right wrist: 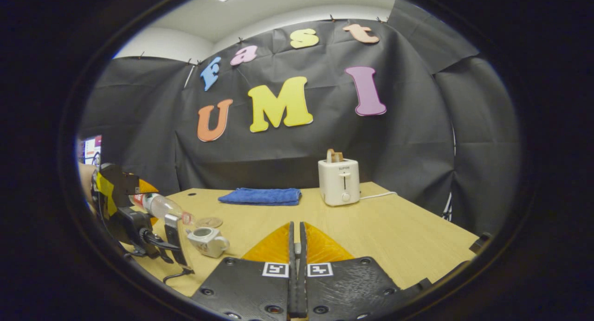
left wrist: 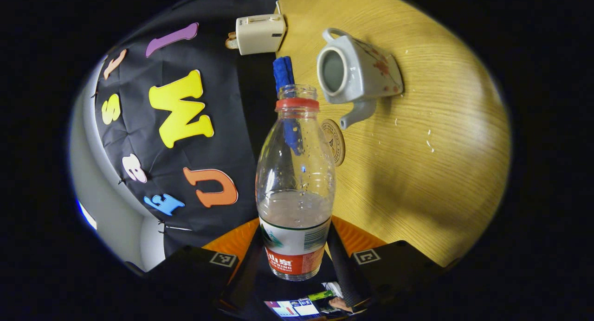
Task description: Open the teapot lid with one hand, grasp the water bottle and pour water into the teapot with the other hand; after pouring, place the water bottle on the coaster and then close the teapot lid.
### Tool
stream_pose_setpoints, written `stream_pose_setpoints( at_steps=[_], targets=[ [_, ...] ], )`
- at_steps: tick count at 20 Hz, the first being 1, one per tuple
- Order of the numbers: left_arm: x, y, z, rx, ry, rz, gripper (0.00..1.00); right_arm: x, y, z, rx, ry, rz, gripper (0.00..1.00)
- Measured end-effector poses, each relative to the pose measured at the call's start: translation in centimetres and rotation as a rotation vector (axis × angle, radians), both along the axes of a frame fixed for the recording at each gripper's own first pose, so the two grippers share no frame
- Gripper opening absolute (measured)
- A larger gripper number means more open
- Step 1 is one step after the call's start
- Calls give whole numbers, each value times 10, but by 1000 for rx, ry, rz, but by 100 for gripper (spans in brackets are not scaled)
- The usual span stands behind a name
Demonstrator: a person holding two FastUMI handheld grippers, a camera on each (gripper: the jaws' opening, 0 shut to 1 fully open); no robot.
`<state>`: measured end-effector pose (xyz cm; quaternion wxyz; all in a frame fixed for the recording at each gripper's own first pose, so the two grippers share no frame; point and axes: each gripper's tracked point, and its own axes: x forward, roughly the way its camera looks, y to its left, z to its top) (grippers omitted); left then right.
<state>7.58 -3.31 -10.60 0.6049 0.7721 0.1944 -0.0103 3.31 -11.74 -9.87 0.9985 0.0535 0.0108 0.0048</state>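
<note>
The left gripper pinches the lower body of the water bottle, one finger on each side, with water pooled near the label and the uncapped neck pointing away from the tool. Just past the bottle's mouth lies the round coaster, and beyond it the teapot with its opening bare, on the wooden table. The right gripper has its fingers pressed together, holding nothing visible; ahead of it stand a folded blue cloth and a toaster.
</note>
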Motion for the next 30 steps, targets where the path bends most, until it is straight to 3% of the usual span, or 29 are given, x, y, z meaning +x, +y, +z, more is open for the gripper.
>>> stream_pose_setpoints(
  at_steps=[2, 3, 7, 8, 9, 16, 17, 18, 30],
  targets=[
    [-2, -3, 4, 37, -5, -10, 80, 0, -2, 0, 6, 1, -3, 0],
    [-1, -4, 6, 49, -8, -19, 76, 1, -3, 0, 12, 1, -4, 0],
    [5, -10, 12, 99, -8, -37, 76, 2, -6, -3, 27, 16, -5, 0],
    [7, -12, 12, 110, -7, -42, 80, 2, -7, -4, 30, 19, -6, 0],
    [8, -14, 12, 117, -5, -46, 76, 3, -7, -4, 34, 19, -7, 0],
    [11, -21, 16, 181, -8, -63, 76, 6, -7, -10, 50, 40, -1, 0],
    [12, -21, 17, 194, -9, -65, 72, 6, -6, -11, 51, 45, 1, 0],
    [13, -24, 19, 206, -9, -72, 76, 6, -5, -12, 51, 47, 5, 0],
    [17, -33, 28, 349, 2, -100, 76, 5, 7, -15, 36, 53, 25, 0]
  ],
)
